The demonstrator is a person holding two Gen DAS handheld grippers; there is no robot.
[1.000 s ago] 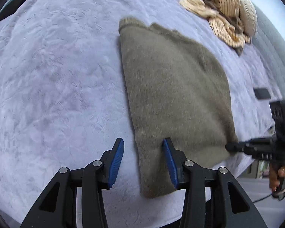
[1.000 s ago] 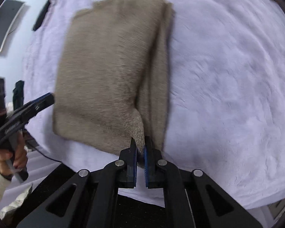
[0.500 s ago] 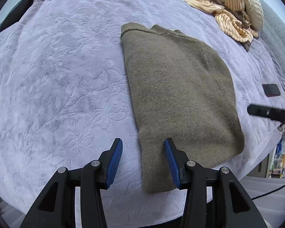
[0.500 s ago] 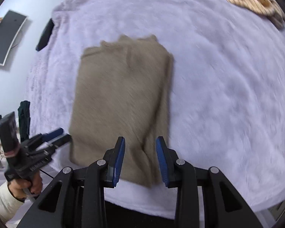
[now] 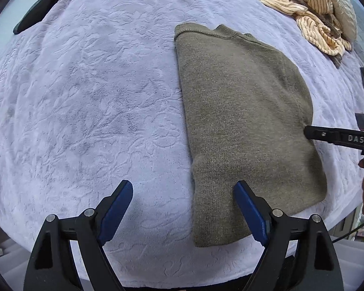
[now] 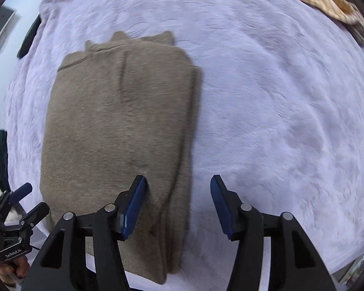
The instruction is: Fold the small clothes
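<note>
Lying lengthwise away from you on the bed (image 5: 85,97), the sweater (image 5: 242,121) had its near hem between both claws. Your left claw (image 5: 183,208) was spread at its left edge; your right claw (image 6: 178,206), clamped on that hem a second earlier, was now spread, empty.

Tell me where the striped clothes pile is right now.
The striped clothes pile lies at the top right of the left wrist view, on the purple blanket, beyond the folded brown sweater.
</note>
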